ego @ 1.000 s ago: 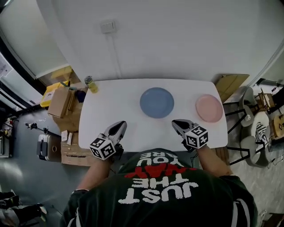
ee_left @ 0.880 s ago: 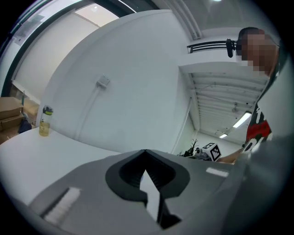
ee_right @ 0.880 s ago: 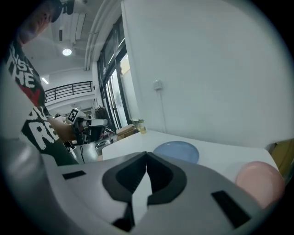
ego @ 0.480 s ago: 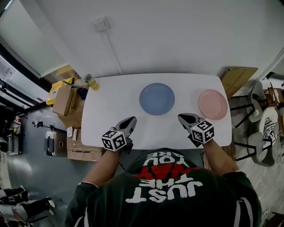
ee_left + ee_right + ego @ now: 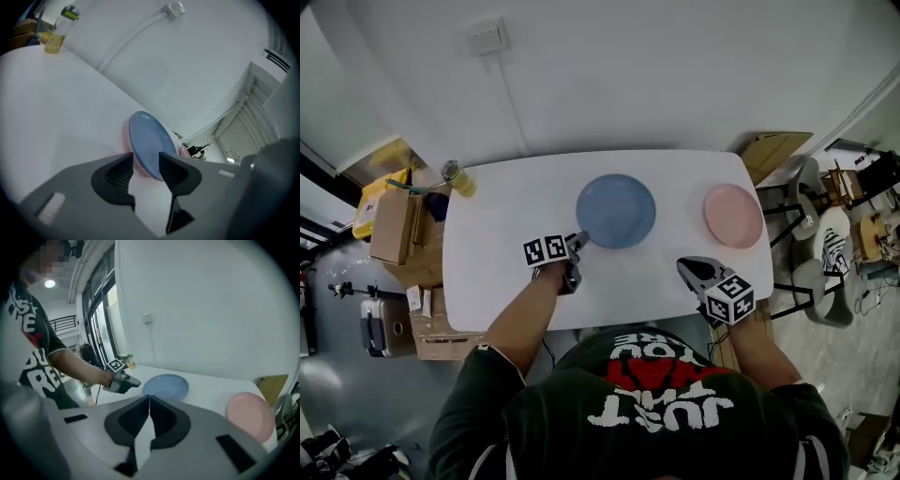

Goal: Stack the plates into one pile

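Left gripper: jaws just opening, held apart at near-left rim of blue plate, nothing gripped. Right gripper: closed, empty. Pink plate set apart, at table right.

The table is plain white, as is the wall at 12 o'clock of it. One plate is a flat, soft blue; the other plate, at 3 o'clock of it, is pale pink. Neither has a pattern. At the table's 10 o'clock corner, a bottle shows yellowish with a green cap. At 9 o'clock, the cardboard boxes are brown, with a yellow pack beside them. The person's shirt is dark green with white and red lettering. The floor is grey.
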`<state>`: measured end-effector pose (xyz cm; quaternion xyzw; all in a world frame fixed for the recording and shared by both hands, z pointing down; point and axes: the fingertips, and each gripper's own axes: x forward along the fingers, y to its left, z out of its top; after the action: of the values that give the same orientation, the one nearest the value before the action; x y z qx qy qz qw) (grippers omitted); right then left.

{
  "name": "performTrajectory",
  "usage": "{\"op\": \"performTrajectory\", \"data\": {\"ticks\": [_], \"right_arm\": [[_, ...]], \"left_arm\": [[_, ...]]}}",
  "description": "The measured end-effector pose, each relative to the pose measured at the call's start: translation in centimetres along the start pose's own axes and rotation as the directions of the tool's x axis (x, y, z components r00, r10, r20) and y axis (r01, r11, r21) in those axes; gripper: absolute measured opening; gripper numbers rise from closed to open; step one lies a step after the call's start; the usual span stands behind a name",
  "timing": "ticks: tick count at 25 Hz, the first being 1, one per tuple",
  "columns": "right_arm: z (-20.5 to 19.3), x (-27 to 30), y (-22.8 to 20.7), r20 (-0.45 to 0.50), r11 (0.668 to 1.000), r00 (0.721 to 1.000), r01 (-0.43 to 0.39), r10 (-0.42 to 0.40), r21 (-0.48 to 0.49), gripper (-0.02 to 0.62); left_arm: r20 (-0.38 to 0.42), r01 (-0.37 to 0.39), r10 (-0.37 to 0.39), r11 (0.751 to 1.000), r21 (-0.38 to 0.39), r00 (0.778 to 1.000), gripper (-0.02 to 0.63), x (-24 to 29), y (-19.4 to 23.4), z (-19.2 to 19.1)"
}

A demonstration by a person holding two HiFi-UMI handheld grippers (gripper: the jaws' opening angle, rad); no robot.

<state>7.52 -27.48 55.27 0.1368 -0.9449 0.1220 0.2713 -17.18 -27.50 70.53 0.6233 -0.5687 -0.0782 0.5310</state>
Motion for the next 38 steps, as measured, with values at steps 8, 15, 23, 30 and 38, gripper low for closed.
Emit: {"op": "performTrajectory", "data": {"ticks": [8, 15, 23, 30, 38], "right_arm": [[-3.0, -1.4, -2.3, -0.042, 0.999, 0.999, 0.025, -0.024, 0.021, 0.011], [-3.9, -3.9, -4.5, -0.020, 0.997, 0.998, 0.067, -0.066, 0.038, 0.011], [-6.1, -9.9, -8.3, 0.022, 0.981, 0.987, 0.158, -0.162, 0.114, 0.011], [-10.1, -15.1, -10.6, 0.018, 0.952, 0.971, 0.232, -0.240, 0.201, 0.011], [-12.9, -17.8, -11.2, -0.003, 0.942, 0.965, 0.257, -0.263, 0.215, 0.011]], "left_arm": [[-0.027, -0.091, 0.088, 0.981, -0.170, 0.996, 0.148, 4.8, 2.5, -0.7], [0.073, -0.013, 0.043, 0.926, -0.376, 0.996, 0.077, 4.3, 2.0, 0.4], [0.034, 0.078, -0.071, 0.950, -0.301, 0.997, 0.081, 7.5, -6.6, 1.7], [0.069, 0.165, -0.150, 0.919, -0.357, 0.986, 0.069, 9.7, -11.3, 1.2], [0.045, 0.108, -0.098, 0.931, -0.349, 0.994, 0.055, 10.4, -9.5, -2.4]]}}
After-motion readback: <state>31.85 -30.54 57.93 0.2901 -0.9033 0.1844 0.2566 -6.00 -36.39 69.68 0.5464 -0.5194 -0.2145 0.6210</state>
